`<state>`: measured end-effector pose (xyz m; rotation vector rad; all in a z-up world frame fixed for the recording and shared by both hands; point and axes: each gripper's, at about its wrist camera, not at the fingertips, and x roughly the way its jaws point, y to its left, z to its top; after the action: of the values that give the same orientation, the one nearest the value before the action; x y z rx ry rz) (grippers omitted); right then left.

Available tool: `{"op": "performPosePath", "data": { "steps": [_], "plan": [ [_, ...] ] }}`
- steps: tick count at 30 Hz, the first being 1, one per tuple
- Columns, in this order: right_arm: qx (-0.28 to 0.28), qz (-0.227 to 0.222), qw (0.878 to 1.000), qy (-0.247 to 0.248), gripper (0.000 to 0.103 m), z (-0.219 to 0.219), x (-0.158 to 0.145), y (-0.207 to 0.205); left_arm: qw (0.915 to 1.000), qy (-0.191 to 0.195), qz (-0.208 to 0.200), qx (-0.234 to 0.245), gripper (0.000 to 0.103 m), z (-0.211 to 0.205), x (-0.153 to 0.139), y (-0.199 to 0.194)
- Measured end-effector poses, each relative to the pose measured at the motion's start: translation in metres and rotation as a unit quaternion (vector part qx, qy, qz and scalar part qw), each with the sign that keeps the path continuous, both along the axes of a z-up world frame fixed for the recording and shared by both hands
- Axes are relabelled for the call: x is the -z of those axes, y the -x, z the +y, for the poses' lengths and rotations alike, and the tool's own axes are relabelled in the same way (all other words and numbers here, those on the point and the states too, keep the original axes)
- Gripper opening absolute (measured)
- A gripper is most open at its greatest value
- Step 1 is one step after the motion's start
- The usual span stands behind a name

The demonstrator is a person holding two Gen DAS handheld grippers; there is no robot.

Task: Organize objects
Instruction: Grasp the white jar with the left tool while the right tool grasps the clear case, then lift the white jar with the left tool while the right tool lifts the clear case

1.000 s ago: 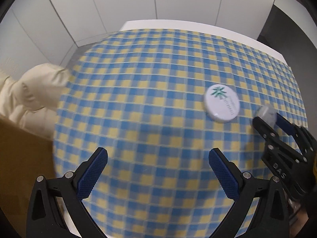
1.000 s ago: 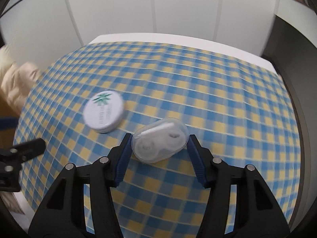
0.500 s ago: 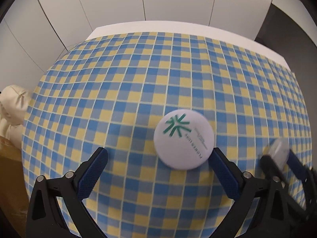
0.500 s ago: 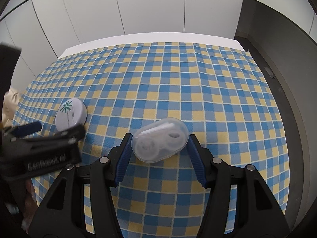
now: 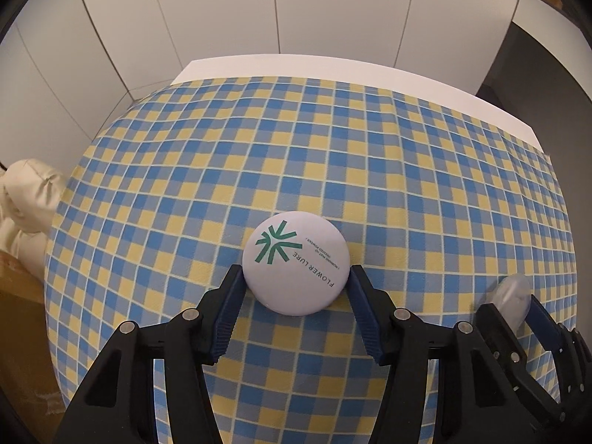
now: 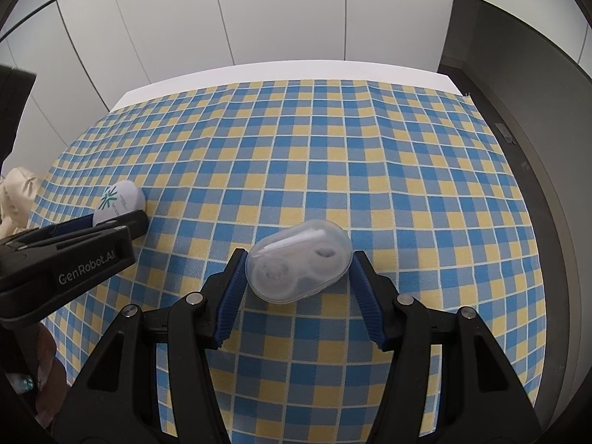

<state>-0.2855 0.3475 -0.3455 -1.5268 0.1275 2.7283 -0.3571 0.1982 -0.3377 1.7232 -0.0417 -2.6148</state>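
Observation:
A white round compact (image 5: 296,262) with a green star logo lies on the blue-and-yellow checked cloth (image 5: 296,140). My left gripper (image 5: 296,275) is closing its jaws on it, and both blue pads touch its rim. In the right wrist view the same compact (image 6: 118,199) shows at the far left behind the left gripper's black fingers (image 6: 122,222). A clear oval case (image 6: 299,261) with small white parts inside sits between the pads of my right gripper (image 6: 299,262), which is shut on it just above the cloth. In the left wrist view that case (image 5: 512,288) peeks out at the right.
The cloth covers a white table (image 5: 333,70) that stands against white wall panels. A cream padded thing (image 5: 22,199) and a brown box (image 5: 18,333) sit off the table's left side. A dark floor strip (image 6: 518,148) runs along the right.
The left gripper slid over to the compact and its jaws came in from wide open until both pads met the rim. The right gripper kept hold of the clear case, rolling slightly.

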Motion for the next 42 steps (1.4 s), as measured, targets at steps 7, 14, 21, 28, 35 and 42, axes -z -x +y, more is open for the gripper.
{"op": "performPosePath", "data": {
  "steps": [7, 14, 21, 28, 35, 42],
  "plan": [
    [0.003, -0.003, 1.000, -0.002, 0.058, -0.002, 0.000, 0.001, 1.0000, 0.010, -0.002, -0.001, 0.056, -0.013, 0.005, -0.008],
    [0.003, -0.008, 1.000, -0.008, 0.058, 0.001, -0.012, 0.001, 0.9999, 0.012, -0.004, -0.001, 0.056, -0.021, 0.000, -0.017],
    [0.011, 0.005, 1.000, -0.011, 0.058, 0.004, -0.054, 0.004, 1.0000, 0.004, 0.006, 0.004, 0.056, -0.025, -0.039, -0.016],
    [0.012, 0.025, 1.000, -0.008, 0.058, 0.001, -0.108, 0.002, 0.9995, -0.005, 0.030, 0.007, 0.056, -0.030, -0.091, -0.019],
    [0.008, 0.053, 0.998, -0.021, 0.058, -0.010, -0.168, -0.003, 0.9978, -0.010, 0.065, 0.006, 0.056, -0.039, -0.154, -0.029],
    [0.003, 0.090, 0.995, -0.038, 0.058, -0.020, -0.233, -0.010, 0.9939, -0.010, 0.110, 0.005, 0.056, -0.047, -0.216, -0.039]
  ]
}}
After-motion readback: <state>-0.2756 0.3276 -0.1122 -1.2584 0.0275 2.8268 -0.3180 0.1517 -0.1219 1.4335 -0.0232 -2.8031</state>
